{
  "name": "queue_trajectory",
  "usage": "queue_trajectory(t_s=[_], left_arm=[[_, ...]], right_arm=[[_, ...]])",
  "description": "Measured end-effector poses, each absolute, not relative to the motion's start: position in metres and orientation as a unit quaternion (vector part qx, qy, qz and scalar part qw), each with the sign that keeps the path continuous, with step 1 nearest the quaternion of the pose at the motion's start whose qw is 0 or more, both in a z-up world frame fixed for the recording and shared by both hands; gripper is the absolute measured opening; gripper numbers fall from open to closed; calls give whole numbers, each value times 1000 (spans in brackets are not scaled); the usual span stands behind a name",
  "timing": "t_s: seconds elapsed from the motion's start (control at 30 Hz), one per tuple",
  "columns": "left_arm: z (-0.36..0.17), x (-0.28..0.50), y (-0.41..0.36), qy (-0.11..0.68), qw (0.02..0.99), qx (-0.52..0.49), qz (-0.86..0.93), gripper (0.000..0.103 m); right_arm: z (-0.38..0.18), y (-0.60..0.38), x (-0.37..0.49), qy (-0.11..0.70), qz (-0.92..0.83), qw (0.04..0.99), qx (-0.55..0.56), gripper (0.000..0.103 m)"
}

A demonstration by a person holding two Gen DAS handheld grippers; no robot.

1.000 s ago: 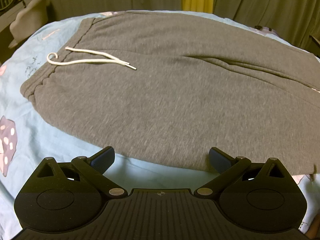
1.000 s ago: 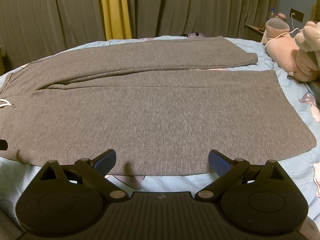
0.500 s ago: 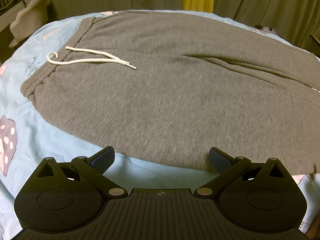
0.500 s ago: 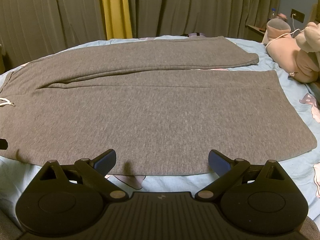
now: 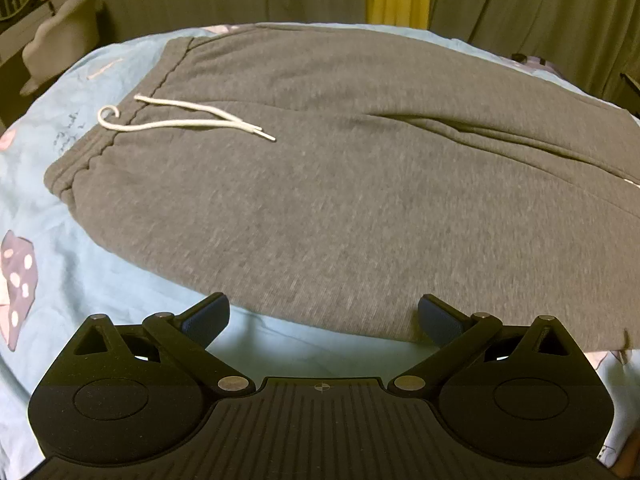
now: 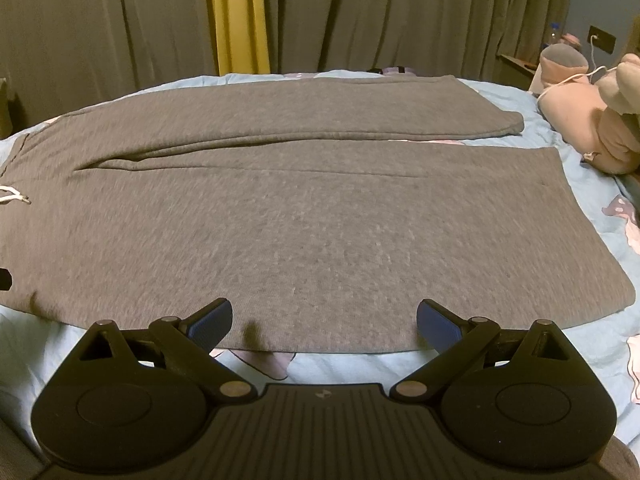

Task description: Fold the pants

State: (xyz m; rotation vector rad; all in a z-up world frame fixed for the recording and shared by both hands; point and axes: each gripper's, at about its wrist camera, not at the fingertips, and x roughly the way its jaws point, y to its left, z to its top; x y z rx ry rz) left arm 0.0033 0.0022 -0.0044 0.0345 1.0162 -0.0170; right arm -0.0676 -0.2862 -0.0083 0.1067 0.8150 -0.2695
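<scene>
Grey sweatpants (image 5: 340, 184) lie flat across a light blue bed sheet (image 5: 68, 248), waistband to the left with a white drawstring (image 5: 180, 120) on top. In the right wrist view the pants (image 6: 320, 232) show both legs stretching right, the far leg (image 6: 320, 112) beside the near one. My left gripper (image 5: 322, 318) is open, hovering just short of the near edge below the hip. My right gripper (image 6: 324, 322) is open too, its blue pads (image 6: 212, 322) at the near leg's front edge. Neither holds cloth.
Dark curtains with a yellow strip (image 6: 236, 20) hang behind the bed. Pink plush toys (image 6: 592, 120) lie at the right end near the leg cuffs. A grey chair back (image 5: 60, 36) stands off the left end. Printed patches (image 5: 18, 280) mark the sheet.
Almost nothing differs; both grippers stay open at the pants' near edge, with only a slight drift of the views.
</scene>
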Motion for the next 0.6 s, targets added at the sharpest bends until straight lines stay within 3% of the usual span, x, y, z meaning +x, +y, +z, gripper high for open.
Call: queue_trajectory(t_s=[0.6], left_arm=[[-7, 9, -1, 503, 864, 19, 3, 103]], right_arm=[[-17, -297, -54, 419, -124, 896, 78, 99]])
